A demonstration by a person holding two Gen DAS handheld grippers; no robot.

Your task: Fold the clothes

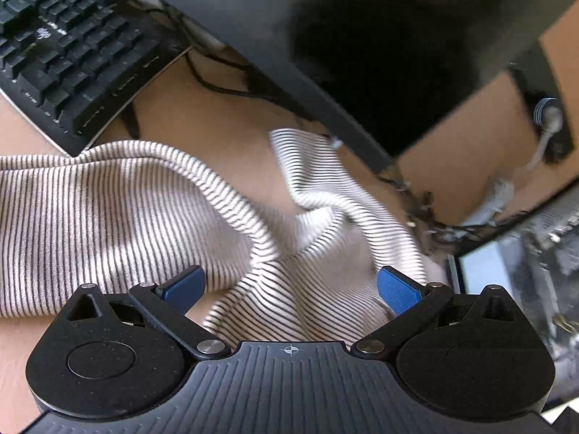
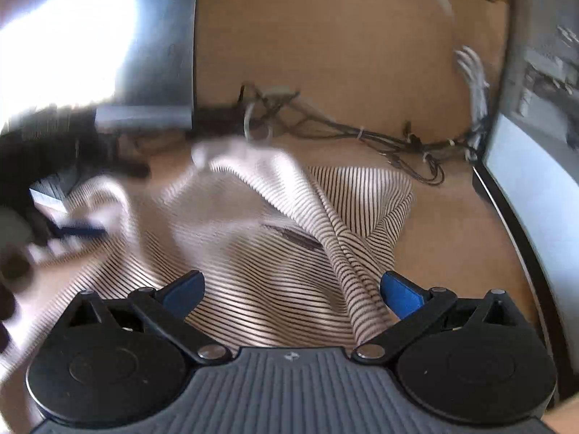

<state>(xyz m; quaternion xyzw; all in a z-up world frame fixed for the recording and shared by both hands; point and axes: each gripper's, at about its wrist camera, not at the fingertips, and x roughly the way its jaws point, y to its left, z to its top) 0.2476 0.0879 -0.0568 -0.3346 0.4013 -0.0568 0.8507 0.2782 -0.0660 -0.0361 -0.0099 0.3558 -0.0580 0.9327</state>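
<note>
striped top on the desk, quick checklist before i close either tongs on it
1. Left tongs open: ok.
2. Right tongs open: ok.
3. Striped top lying flat: not ok, bunched with raised folds.
4. Cloth between the left tongs' pads: ok, fabric spans the gap.
5. Cables clear of the top: cannot tell, they run close behind its far edge.
6. Keyboard off the cloth: not ok, its corner meets the top's edge.

I see a white garment point(image 1: 119, 213) with thin dark stripes, a tan bench point(image 1: 217, 108), a black keyboard point(image 1: 68, 43), and blue pads point(image 1: 396, 289) on my tools.
</note>
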